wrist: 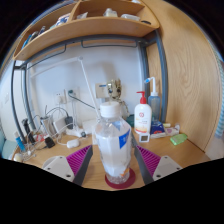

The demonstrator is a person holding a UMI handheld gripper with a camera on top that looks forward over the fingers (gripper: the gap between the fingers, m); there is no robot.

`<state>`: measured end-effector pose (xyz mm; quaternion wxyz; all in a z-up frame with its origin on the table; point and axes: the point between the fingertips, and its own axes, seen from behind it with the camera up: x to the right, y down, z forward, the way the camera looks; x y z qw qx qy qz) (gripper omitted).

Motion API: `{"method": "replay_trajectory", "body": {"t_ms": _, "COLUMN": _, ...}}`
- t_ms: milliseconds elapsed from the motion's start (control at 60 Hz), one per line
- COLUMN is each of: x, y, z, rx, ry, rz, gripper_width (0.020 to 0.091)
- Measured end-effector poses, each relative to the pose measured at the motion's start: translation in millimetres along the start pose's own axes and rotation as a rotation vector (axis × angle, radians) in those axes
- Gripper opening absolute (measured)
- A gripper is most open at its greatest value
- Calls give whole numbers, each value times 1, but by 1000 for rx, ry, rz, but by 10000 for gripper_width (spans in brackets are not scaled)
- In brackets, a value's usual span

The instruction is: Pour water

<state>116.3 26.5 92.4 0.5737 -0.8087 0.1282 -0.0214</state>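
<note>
Gripper view: you have one clear plastic bottle [113, 140] with a white cap, upright between the two fingers [80, 160]. The magenta pads sit close at each side; contact can't be confirmed. The bottle stands on one red coaster [120, 180] on the wooden desk [185, 155]. Beyond it: one white pump bottle [143, 113], orange label, text unreadable. One green sponge [178, 139].

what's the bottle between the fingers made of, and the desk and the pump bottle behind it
Bottle: looks like clear glossy plastic, since you see through it; its cap is white. It stands between the open gripper fingers.
Desk: light wood or wood-look laminate, matt, with faint grain.
Pump bottle: opaque white plastic, probably, with a red label.
</note>
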Motion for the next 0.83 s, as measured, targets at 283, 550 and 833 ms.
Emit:
{"method": "replay_trajectory", "body": {"t_ms": 283, "x": -1, "y": 25, "z": -82, "rx": -213, "ry": -85, "rz": -104, "gripper_width": 861}}
{"method": "replay_trajectory", "body": {"t_ms": 550, "x": 0, "y": -11, "z": -144, "rx": -241, "ry": -156, "rz": -142, "gripper_width": 860}}
{"method": "replay_trajectory", "body": {"t_ms": 833, "x": -7, "y": -23, "z": -170, "rx": -271, "ry": -201, "rz": -170, "gripper_width": 849}}
